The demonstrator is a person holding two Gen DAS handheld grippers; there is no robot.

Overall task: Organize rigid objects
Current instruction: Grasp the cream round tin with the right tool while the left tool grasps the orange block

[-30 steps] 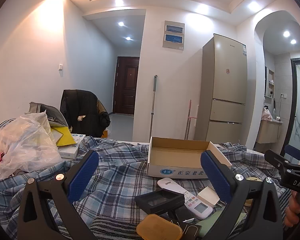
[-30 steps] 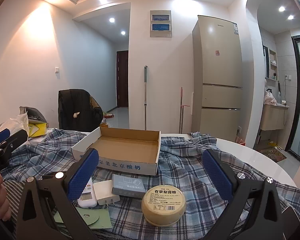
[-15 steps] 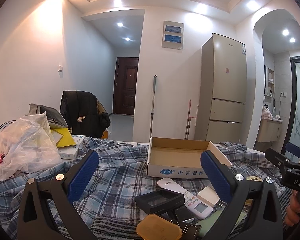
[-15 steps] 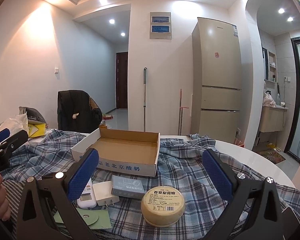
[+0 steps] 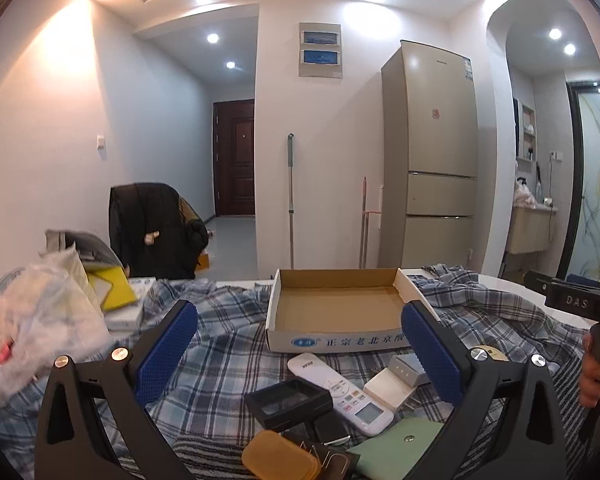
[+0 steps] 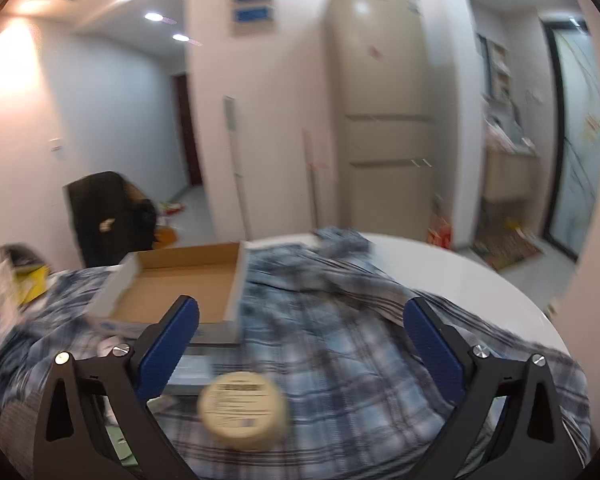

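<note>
Both grippers spread wide, nothing held, cluttered plaid-covered table.

Left gripper (image 5: 298, 344) spread: plastic bag (image 5: 32, 320) far left, free plaid cloth (image 5: 220, 344) between its fingers, empty cardboard box (image 5: 336, 308) straight ahead, front printed in blue Chinese characters; white remote (image 5: 340, 390) below. Right gripper (image 6: 300, 340), jaws just narrowed slightly, nothing between them: round tin (image 6: 242, 410) low left of centre, label blurred, bare white table edge (image 6: 480, 280) to the right.

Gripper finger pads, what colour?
Blue, textured pads on black fingers, on both grippers. Sharpest in the left wrist view.
</note>
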